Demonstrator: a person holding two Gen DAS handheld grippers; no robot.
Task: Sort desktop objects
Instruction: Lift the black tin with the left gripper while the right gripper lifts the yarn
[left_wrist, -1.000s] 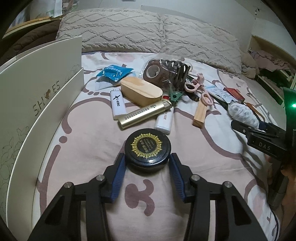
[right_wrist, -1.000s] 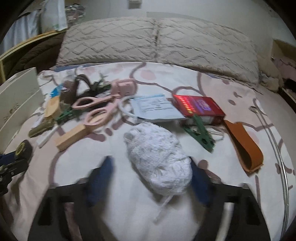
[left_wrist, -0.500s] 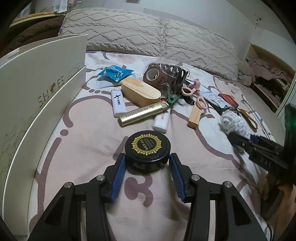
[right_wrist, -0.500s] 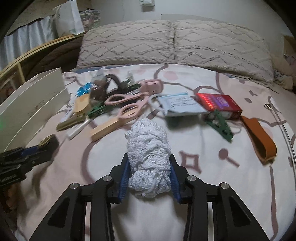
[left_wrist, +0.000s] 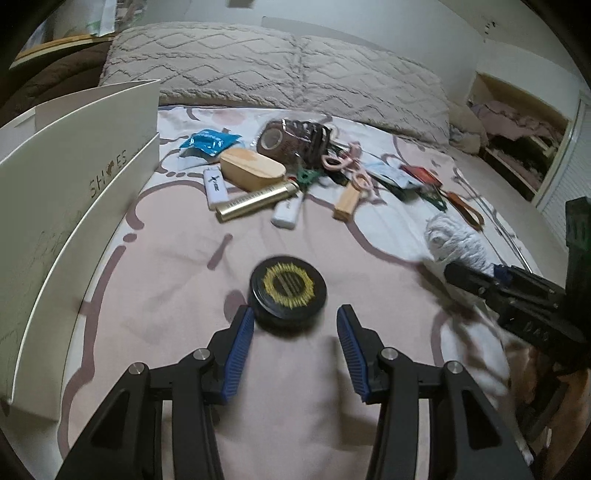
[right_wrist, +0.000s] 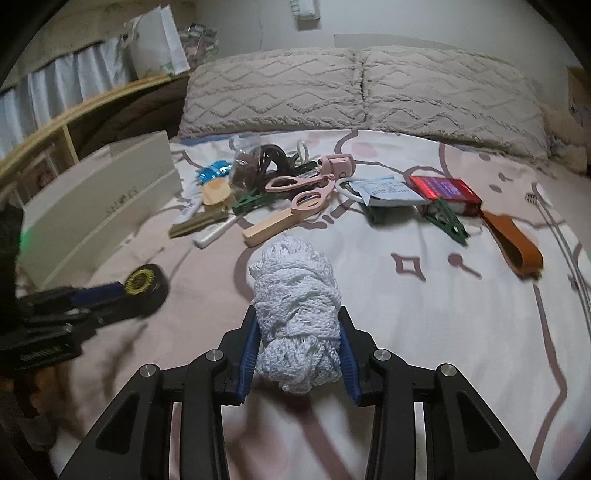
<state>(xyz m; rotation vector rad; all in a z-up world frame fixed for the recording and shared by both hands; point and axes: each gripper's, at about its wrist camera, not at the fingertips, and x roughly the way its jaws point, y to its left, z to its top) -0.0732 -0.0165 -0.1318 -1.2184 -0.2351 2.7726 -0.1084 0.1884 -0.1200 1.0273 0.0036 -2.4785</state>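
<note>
At far left a white shoe box (left_wrist: 74, 192) stands open on the patterned bedspread (left_wrist: 177, 266). Right of it, near the middle, the left gripper (left_wrist: 295, 325) has its blue-padded fingers spread around the near edge of a round black tin with a gold emblem (left_wrist: 289, 290); the left pad is at the tin's rim, the right pad stands clear of it, so nothing is pinched. Beyond the tin lies the pile: a white lighter (left_wrist: 215, 188), a gold lighter (left_wrist: 255, 201), a wooden case (left_wrist: 253, 170), a blue packet (left_wrist: 208, 142), a brown tape roll (left_wrist: 271, 140), pink scissors (right_wrist: 301, 192), a red box (right_wrist: 445, 189), green clips (right_wrist: 445, 221) and a brown leather strap (right_wrist: 511, 245) to the right. Further right and nearer, the right gripper (right_wrist: 297, 347) is pressed against both sides of a white yarn bundle (right_wrist: 295, 310), pinching it above the bedspread.
</note>
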